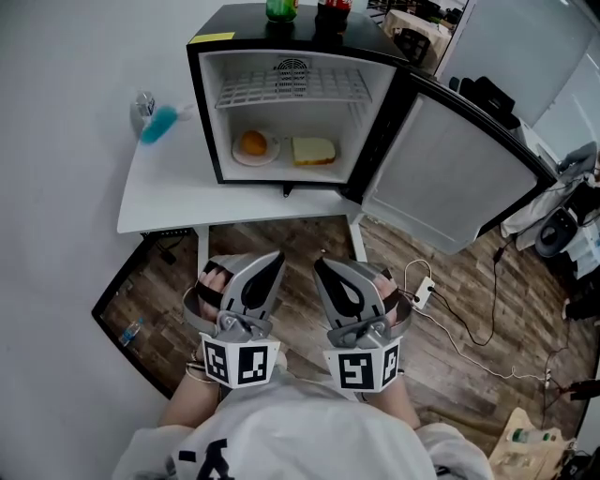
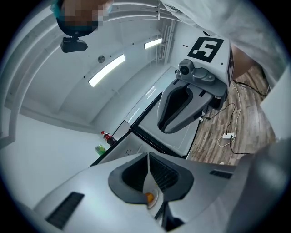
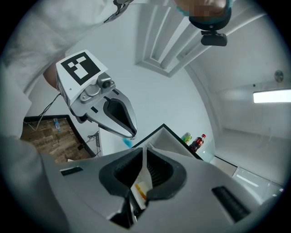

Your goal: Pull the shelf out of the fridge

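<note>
The small black fridge (image 1: 208, 112) stands open on a white table (image 1: 169, 197). Its white wire shelf (image 1: 292, 89) sits in the upper part of the fridge. Below it are a plate with an orange item (image 1: 254, 147) and a slice of bread (image 1: 313, 151). My left gripper (image 1: 277, 254) and right gripper (image 1: 319, 261) are held side by side close to my body, well short of the table. Both are shut and empty. In the left gripper view the shut jaws meet in front of the fridge interior (image 2: 150, 193), and the right gripper (image 2: 182, 107) shows above them.
The fridge door (image 1: 450, 173) swings out to the right. A green bottle (image 1: 281, 9) and a cola bottle (image 1: 333, 7) stand on top of the fridge. A blue object (image 1: 157, 124) lies at the table's left. A power strip (image 1: 424, 291) with cables lies on the wooden floor.
</note>
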The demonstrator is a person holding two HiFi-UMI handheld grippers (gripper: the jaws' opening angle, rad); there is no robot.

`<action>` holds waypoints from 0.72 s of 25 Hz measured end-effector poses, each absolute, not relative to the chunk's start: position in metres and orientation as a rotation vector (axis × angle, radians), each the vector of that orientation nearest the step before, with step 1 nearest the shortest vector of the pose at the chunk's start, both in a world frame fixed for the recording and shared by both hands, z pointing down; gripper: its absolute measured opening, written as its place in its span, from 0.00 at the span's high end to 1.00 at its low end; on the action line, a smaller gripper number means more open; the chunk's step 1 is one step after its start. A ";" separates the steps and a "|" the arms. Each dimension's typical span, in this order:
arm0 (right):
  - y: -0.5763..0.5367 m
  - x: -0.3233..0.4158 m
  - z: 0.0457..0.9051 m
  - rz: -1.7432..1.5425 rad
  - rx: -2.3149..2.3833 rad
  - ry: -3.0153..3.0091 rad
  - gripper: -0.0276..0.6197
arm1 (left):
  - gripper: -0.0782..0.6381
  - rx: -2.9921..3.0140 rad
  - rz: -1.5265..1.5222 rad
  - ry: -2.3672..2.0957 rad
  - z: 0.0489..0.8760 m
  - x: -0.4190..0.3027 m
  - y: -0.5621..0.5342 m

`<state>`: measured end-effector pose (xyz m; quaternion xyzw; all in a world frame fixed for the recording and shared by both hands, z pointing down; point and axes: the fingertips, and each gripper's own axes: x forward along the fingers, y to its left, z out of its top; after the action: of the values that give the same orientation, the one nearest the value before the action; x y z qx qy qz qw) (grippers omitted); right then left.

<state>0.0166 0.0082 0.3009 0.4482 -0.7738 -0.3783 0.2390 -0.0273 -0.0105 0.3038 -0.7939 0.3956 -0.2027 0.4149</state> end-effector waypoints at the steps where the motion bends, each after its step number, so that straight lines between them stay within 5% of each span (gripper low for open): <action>1: 0.006 0.017 0.302 -1.036 1.222 -2.121 0.88 | 0.87 -1.996 -0.509 0.995 0.304 -0.027 -0.012; 18: -0.028 0.011 0.295 -1.066 1.177 -2.157 0.88 | 0.87 -1.971 -0.532 1.033 0.300 -0.032 -0.042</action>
<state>0.0111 -0.0276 0.2946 0.4277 -0.7838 -0.3874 0.2294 -0.0319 -0.0417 0.3002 -0.7842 0.4108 -0.2116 0.4140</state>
